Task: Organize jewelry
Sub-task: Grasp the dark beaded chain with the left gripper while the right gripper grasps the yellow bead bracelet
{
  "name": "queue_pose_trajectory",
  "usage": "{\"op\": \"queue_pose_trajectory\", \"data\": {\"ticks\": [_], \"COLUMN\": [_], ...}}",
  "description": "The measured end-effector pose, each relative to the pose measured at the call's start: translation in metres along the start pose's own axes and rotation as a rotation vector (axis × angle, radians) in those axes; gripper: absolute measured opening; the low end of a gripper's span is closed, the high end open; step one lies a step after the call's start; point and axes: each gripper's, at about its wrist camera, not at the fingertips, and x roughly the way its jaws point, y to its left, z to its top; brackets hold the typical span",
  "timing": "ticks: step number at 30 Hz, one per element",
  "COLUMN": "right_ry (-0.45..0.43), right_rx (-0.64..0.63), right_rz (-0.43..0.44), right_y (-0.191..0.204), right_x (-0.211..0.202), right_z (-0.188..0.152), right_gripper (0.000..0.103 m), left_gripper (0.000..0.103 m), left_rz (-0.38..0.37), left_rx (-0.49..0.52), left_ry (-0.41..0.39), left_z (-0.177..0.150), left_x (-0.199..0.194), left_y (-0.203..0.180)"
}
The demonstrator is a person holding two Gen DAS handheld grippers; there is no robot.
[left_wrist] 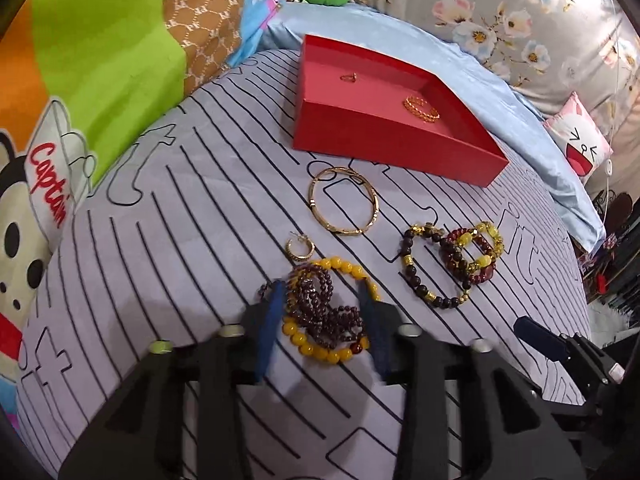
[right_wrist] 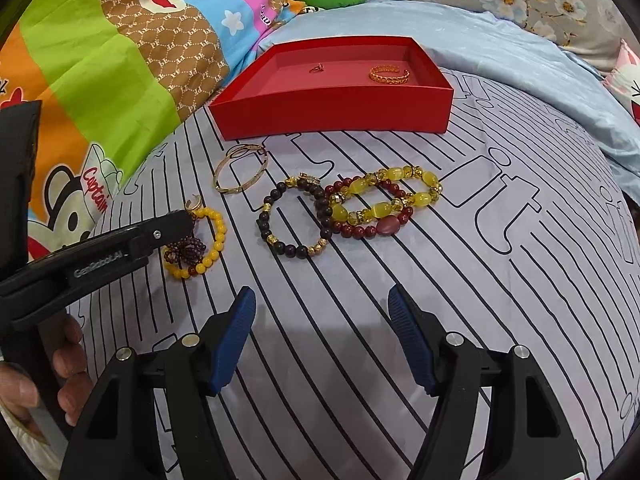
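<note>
Both jaws stand open: your left gripper [left_wrist: 324, 320] has its blue pads either side of the yellow bead bracelet [left_wrist: 320, 312] and the tangled dark red bead strand [left_wrist: 320, 308] piled on it, not closed on them, while your right gripper [right_wrist: 322, 336] hangs wide open over bare striped bedsheet [right_wrist: 440, 280], touching nothing.

Near the sheet's far edge sits the red box [right_wrist: 332, 114], holding a small gold ring [right_wrist: 317, 68] toward its left side and a gold chain-pattern cuff [right_wrist: 389, 73] toward its right.

Between the box and your left gripper lies a thin gold bangle [left_wrist: 343, 206], with a gold hoop earring [left_wrist: 299, 249] just beside the yellow beads.

In the middle of the sheet, a dark bead bracelet [right_wrist: 296, 218] overlaps a red bead bracelet [right_wrist: 372, 216] and a yellow stone bracelet [right_wrist: 388, 196].

Along the sheet's left edge, the cartoon monkey quilt [left_wrist: 80, 80] reads "Captain". The side of your left gripper, seen from the right wrist, carries white lettering that starts "Gen"; the rest is unclear.
</note>
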Motion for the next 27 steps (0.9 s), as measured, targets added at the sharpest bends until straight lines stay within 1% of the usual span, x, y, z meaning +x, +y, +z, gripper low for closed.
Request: {"op": "queue_pose_trajectory", "data": {"ticks": [1, 2, 7, 12, 16, 19, 22, 25, 27], "right_ry": [0.001, 0.002, 0.006, 0.01, 0.007, 0.005, 0.003, -0.001, -0.002], "right_rx": [-0.001, -0.001, -0.011, -0.026, -0.043, -0.053, -0.073, -0.096, -0.114], "right_rz": [0.001, 0.001, 0.008, 0.035, 0.047, 0.06, 0.072, 0.085, 0.094], "right_y": [0.0, 0.001, 0.005, 0.015, 0.023, 0.028, 0.037, 0.046, 0.054], "right_x": [0.001, 0.001, 0.002, 0.005, 0.006, 0.008, 0.011, 0.016, 0.02], "right_z": [0.0, 0.0, -0.001, 0.001, 0.004, 0.007, 0.014, 0.021, 0.026], "right_gripper": [0.067, 0.067, 0.067, 0.067, 0.067, 0.067, 0.067, 0.062, 0.058], "left_gripper": [0.014, 0.008, 0.008, 0.008, 0.008, 0.008, 0.008, 0.008, 0.008], "left_rz": [0.006, 0.004, -0.017, -0.08, -0.099, -0.093, -0.063, -0.038, -0.022], "left_rx": [0.007, 0.01, -0.004, -0.036, -0.043, -0.044, -0.045, -0.052, -0.055], "left_ry": [0.006, 0.011, -0.01, -0.049, -0.067, -0.074, -0.088, -0.088, -0.087], "left_z": [0.0, 0.0, 0.003, 0.011, 0.015, 0.014, 0.013, 0.012, 0.011], "left_x": [0.003, 0.005, -0.003, -0.025, -0.034, -0.041, -0.049, -0.053, -0.054], "left_y": [0.0, 0.0, 0.002, 0.006, 0.007, 0.009, 0.014, 0.022, 0.028]}}
